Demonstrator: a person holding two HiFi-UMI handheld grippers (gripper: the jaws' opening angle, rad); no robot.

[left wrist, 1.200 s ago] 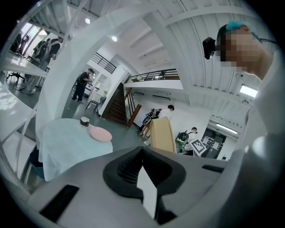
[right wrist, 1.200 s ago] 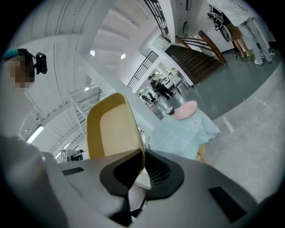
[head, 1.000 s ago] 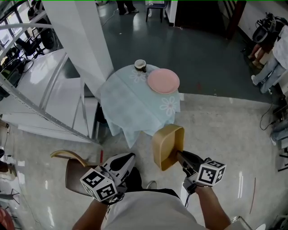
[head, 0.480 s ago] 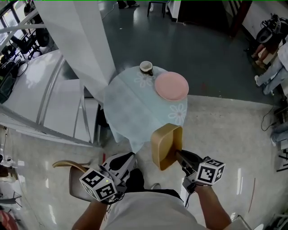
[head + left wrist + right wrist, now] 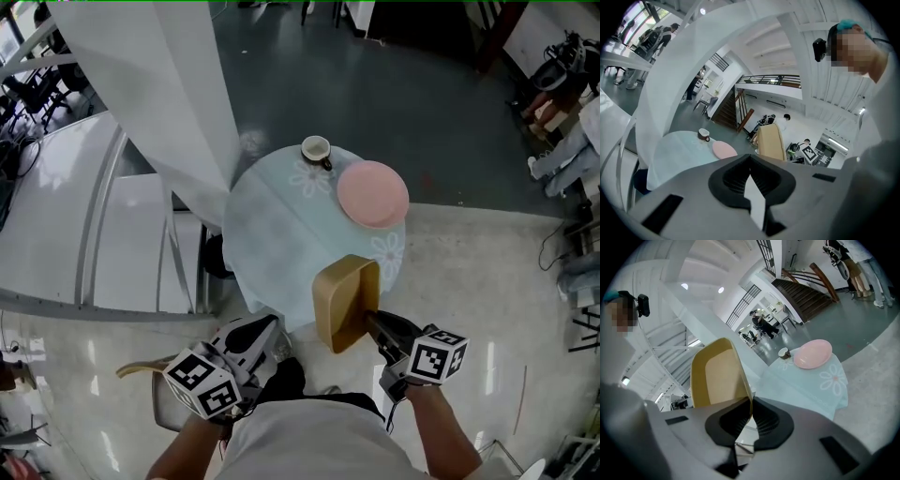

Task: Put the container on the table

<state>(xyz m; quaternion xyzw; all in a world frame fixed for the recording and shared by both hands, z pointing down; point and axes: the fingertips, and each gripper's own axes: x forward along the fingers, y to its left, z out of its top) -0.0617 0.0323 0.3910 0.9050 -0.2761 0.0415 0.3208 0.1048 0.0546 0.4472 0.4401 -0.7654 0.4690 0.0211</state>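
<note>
Above the near edge of the round surface (image 5: 281, 225), the tan container (image 5: 342, 300) hangs in the air, carried by the right claw (image 5: 367, 319). It is a rectangular tub tipped up on its side, its open face turned toward the person's left. In the right gripper view the right claw (image 5: 750, 413) has its jaws closed on one thin side wall of the container (image 5: 719, 376), with the wall pinched between the dark ribbed pads and the rest of the tub rising above them. No part of the container rests on the surface; in the head view its far end only overlaps the drooping hem of the cloth.

A pale blue cloth with white flower prints covers the surface. On its far side lie a pink plate (image 5: 373, 194) and, just beyond it toward the left, a small cup (image 5: 317, 149) with a dark outside and a light rim; the two stand close but apart.

Low at the person's left side, the left claw (image 5: 270, 330) points toward the surface. In the left gripper view the left claw (image 5: 750, 180) has its jaws drawn together with nothing between them, and the container (image 5: 771, 140) shows beyond it to the right. A broad white pillar (image 5: 159, 94) rises just left of the surface.
</note>
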